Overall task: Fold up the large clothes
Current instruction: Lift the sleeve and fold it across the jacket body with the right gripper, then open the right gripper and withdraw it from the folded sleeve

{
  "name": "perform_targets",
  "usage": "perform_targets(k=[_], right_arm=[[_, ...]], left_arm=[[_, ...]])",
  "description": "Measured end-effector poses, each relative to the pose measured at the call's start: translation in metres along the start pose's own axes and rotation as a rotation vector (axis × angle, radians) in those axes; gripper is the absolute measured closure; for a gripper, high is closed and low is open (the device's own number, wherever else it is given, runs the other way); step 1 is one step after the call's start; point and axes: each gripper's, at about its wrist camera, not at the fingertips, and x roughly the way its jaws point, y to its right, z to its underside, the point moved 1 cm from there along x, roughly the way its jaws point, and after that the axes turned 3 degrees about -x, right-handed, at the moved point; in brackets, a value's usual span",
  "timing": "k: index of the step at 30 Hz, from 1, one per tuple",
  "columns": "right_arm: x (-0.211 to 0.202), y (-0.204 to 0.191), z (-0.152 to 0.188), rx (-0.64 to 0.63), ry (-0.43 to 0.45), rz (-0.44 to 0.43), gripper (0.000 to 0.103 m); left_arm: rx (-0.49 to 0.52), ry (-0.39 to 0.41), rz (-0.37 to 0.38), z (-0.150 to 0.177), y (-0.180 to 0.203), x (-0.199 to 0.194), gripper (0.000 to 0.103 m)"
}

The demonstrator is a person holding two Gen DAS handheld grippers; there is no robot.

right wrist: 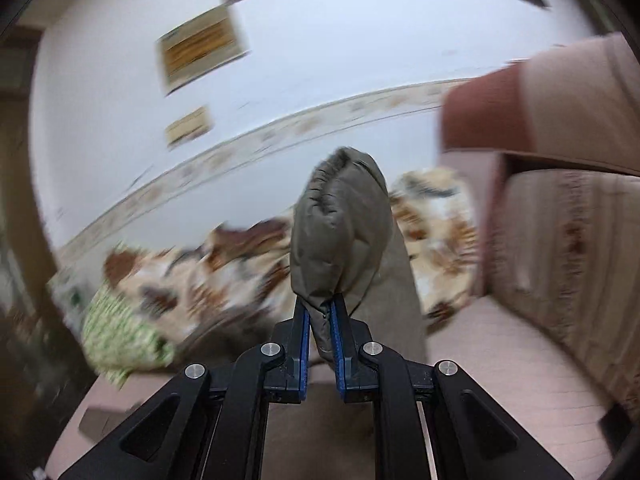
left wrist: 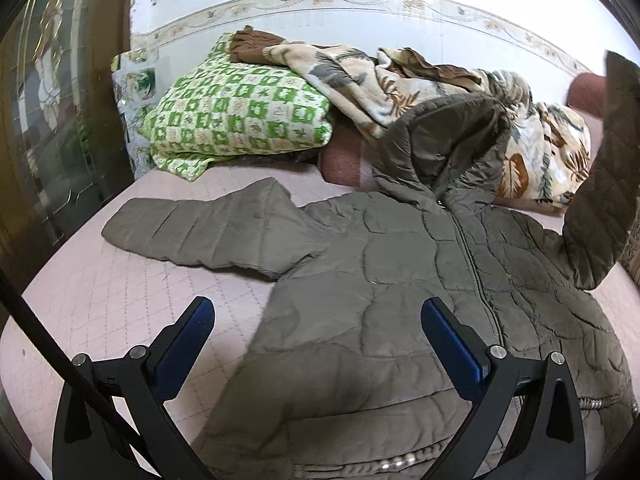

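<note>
Olive-grey quilted puffer jacket [left wrist: 400, 280]: spread front-up on my pink quilted mattress [left wrist: 100, 292], zip closed, hood against the leaf-print blanket [left wrist: 540, 148]. Nearest, my left gripper [left wrist: 318, 312] hovers spread wide over the hem. My right gripper [right wrist: 320, 312] pinches the raised sleeve cuff [right wrist: 340, 224]. I judge it light, puffy, slippery; take cuffs and hem corners. Farther: green checked pillow [left wrist: 240, 116], wall.

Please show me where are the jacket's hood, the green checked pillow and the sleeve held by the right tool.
hood [left wrist: 448, 140], left wrist view, its lining.
green checked pillow [left wrist: 240, 116], left wrist view, middle of its top.
held sleeve [right wrist: 340, 220], right wrist view, the puffed cuff end above the pads.
</note>
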Motion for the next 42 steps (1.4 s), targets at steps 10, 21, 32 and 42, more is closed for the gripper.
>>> perform_targets(k=[10, 21, 32, 42], right_arm=[[0.08, -0.141, 0.141, -0.16, -0.283, -0.201, 0.093], [0.15, -0.199, 0.284, -0.219, -0.586, -0.254, 0.091], [0.11, -0.143, 0.215, -0.115, -0.504, -0.382, 0.048], [0.171, 0.007, 0.232, -0.024, -0.651, 0.137, 0.047]], left_arm=[[-0.035, -0.024, -0.008, -0.001, -0.02, 0.001, 0.0], [-0.057, -0.057, -0.014, -0.001, -0.024, 0.012, 0.0], [-0.049, -0.071, -0.011, 0.001, -0.016, 0.019, 0.0], [-0.013, -0.1, -0.023, 0.005, -0.001, 0.032, 0.0]])
